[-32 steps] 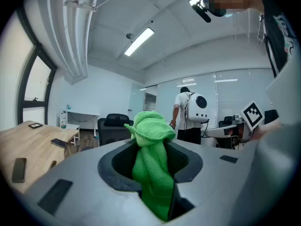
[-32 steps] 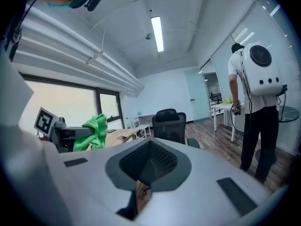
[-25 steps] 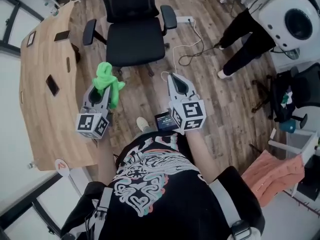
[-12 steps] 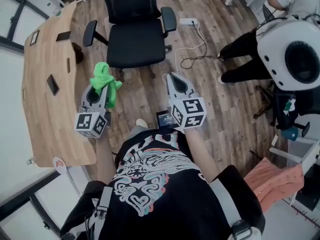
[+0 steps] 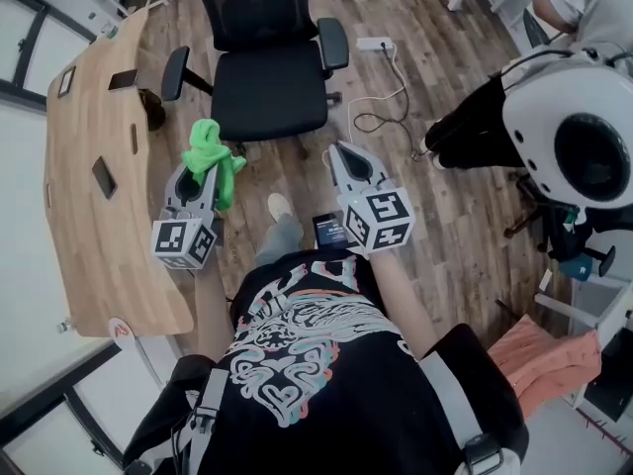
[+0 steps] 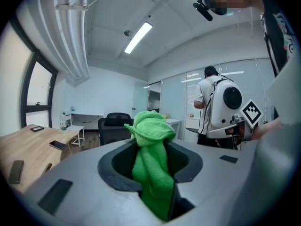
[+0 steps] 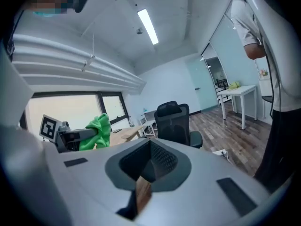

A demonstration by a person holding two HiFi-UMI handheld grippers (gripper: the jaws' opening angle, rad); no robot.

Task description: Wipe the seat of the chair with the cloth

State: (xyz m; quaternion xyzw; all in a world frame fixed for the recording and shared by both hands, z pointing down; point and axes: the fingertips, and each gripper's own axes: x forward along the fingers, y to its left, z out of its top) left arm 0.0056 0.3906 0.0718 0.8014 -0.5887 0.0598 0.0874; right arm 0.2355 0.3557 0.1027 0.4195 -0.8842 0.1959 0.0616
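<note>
Since half a second ago the person's light shoe (image 5: 279, 206) has stepped forward on the wood-plank floor (image 5: 297, 181). The bystander carrying a round white backpack (image 5: 579, 137) has shifted lower at the right edge. Both grippers keep much the same places.

The left gripper (image 5: 194, 174) pinches the bright green terry cloth (image 5: 214, 154). In the left gripper view the fabric fills the slot between the jaws, bunched above them and hanging below. The cloth is in the air, near the front left corner of the black mesh-backed office chair (image 5: 269, 77) but apart from its seat.

The right gripper (image 5: 338, 150) has its jaws pressed together with nothing between them; in its own view only a sliver of floor shows through the narrow slit. It points toward the chair's front right side, above the floor.

A curved light-wood desk (image 5: 84, 216) runs along the left, with dark phones (image 5: 104, 172) lying on it. A white power strip (image 5: 374, 43) lies on the floor to the right of the chair.
</note>
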